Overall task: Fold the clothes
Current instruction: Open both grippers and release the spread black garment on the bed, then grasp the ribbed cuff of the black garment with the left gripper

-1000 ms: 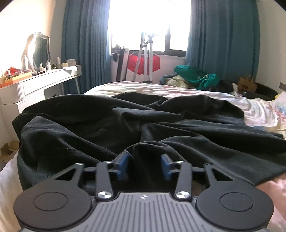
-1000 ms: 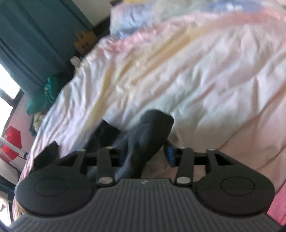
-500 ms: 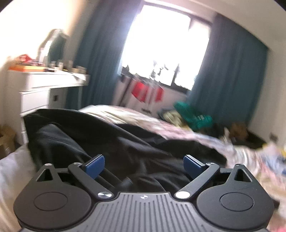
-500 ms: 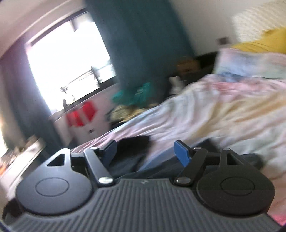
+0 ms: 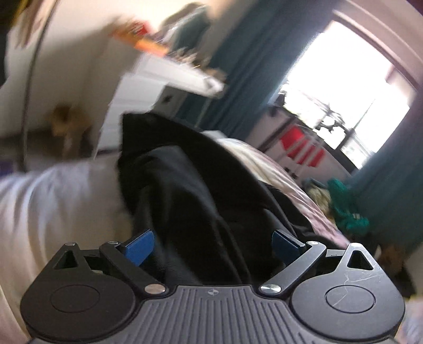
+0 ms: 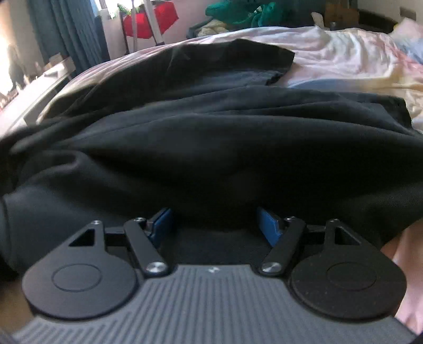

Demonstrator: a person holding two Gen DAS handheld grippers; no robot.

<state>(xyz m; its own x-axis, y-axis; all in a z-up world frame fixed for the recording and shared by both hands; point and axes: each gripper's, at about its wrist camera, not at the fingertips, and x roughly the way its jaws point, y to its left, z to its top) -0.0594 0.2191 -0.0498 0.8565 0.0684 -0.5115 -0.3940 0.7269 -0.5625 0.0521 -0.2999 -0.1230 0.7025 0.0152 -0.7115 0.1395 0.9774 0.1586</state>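
Left wrist view is tilted and blurred: the left claw is seen with its blue pads spread wide apart, and nothing is pinched between them. A black garment is draped over the bed just ahead of the claw, with its folds running between the parted pads without being pressed by either. A white dresser is seen behind the garment, with teal curtains and a bright window to its right. A red item is visible below the window, and a heap of green cloth lies beyond the bed.

From the right wrist view, the right claw is shown with its pads set apart and no cloth clamped. The same black garment is spread in loose wrinkles across the pale, rumpled bed, and its near edge is bunched right in front of the claw. Whether the pads touch the fabric cannot be told. More green clothing is piled past the far side of the bed.
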